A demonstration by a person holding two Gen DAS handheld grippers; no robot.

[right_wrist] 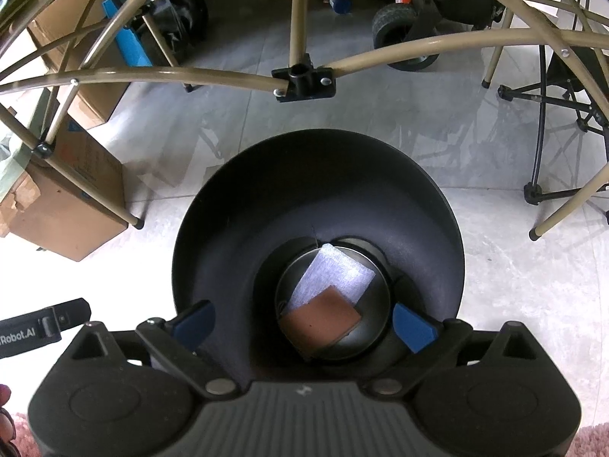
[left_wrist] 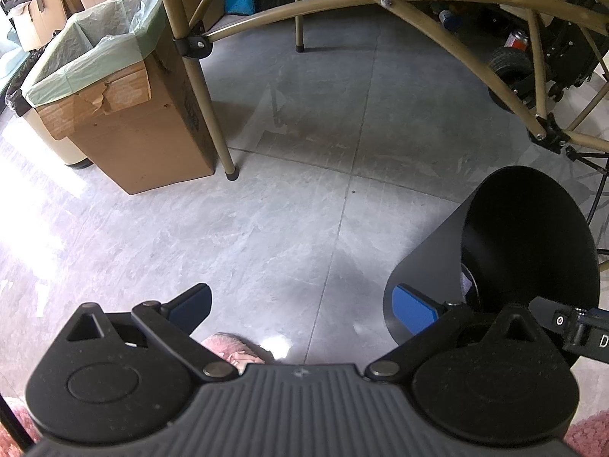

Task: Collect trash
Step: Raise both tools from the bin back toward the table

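trash already lies in the black bin (right_wrist: 316,205): a white sheet (right_wrist: 335,276) and a brown piece (right_wrist: 323,323). both the left gripper (left_wrist: 304,306) and right gripper (right_wrist: 304,323) gape empty; nothing more shows on the floor (left_wrist: 304,190).

Left gripper (left_wrist: 302,306): matte black body, ribbed grey centre panel with small pale logo, two round black discs at near corners, triangular cut-outs above them. Silver pivot pins on black link arms. Fingers (left_wrist: 415,306) carry blue pads. Right gripper (right_wrist: 304,321): same build (same ribbed panel, discs, pins), blue-padded fingers (right_wrist: 413,327). White lettering "Robot.AI" on black housing at left edge of right view.
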